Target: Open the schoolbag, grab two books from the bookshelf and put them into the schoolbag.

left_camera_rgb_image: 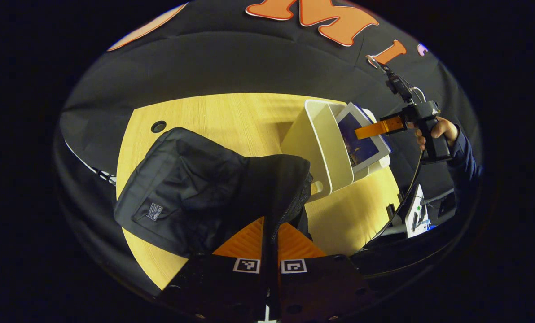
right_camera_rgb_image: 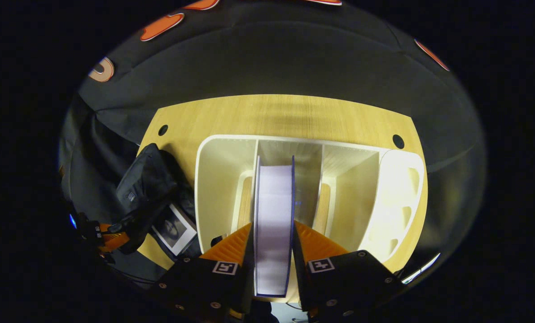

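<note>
We see the wooden desk (left_camera_rgb_image: 231, 112) first, round-edged, with a dark round hole near its far left corner in the left gripper view. On it lies the black schoolbag (left_camera_rgb_image: 191, 188), slumped toward the left side of the desk, a small patch sewn on its front. Beside the bag, to its right in the left gripper view, stands the white bookshelf (right_camera_rgb_image: 222, 175), split by upright dividers into compartments. In the right gripper view, a book (right_camera_rgb_image: 273, 224) stands on edge in the compartment just left of centre, its pale page edge facing us between thin blue covers, and our right tool (right_camera_rgb_image: 272, 251) pinches it, one finger pressed flat against each cover. The left gripper view shows that same tool (left_camera_rgb_image: 375, 128) from the side, held by a hand (left_camera_rgb_image: 442, 130) in a dark sleeve, reaching at the book with the picture on its cover (left_camera_rgb_image: 361, 139). Our left tool (left_camera_rgb_image: 271, 244) has its fingers pressed together on a fold of the schoolbag's zippered edge, holding it lifted. In the right gripper view, a second book (right_camera_rgb_image: 174, 228) with a grey picture on a white cover shows at the bag's opening, though we cannot tell how far in it sits.
</note>
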`<state>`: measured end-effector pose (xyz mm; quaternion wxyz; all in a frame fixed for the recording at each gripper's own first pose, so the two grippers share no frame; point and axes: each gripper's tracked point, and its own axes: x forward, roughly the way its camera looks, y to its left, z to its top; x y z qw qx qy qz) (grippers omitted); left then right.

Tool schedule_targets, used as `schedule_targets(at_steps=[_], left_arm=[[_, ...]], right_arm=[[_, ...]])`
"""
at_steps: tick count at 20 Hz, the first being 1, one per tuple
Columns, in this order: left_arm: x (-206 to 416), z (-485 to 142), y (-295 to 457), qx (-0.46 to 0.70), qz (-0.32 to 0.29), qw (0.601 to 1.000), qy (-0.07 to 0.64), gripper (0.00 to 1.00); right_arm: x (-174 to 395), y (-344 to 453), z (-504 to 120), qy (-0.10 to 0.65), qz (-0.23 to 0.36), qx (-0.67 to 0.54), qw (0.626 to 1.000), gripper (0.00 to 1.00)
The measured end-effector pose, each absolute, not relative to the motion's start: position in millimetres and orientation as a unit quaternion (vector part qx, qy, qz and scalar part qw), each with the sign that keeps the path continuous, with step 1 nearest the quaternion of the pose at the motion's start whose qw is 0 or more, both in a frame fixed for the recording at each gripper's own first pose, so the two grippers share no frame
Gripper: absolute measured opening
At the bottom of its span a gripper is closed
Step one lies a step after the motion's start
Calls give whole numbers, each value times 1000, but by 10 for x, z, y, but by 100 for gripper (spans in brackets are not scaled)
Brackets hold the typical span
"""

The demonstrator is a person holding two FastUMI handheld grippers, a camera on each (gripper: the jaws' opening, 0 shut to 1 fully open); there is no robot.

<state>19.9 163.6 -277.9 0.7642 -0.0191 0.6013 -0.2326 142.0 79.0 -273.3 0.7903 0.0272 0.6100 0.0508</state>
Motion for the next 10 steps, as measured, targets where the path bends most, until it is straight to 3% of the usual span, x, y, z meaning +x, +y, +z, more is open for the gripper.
schedule_targets(at_steps=[2,6,7,8,10], left_arm=[[204,-2760,1621,-17,-231,765,601,3],[215,-2753,1606,-14,-232,766,599,3],[221,-2752,1616,-12,-232,767,598,3],[226,-2739,1610,-11,-234,768,596,3],[238,-2735,1614,-6,-243,769,591,4]], right_arm=[[1394,743,-2722,616,39,36,786,36],[1345,650,-2570,605,27,41,795,32],[1325,642,-2500,602,23,48,797,22],[1275,637,-2424,600,22,55,798,31],[1209,603,-2239,588,18,64,806,30]])
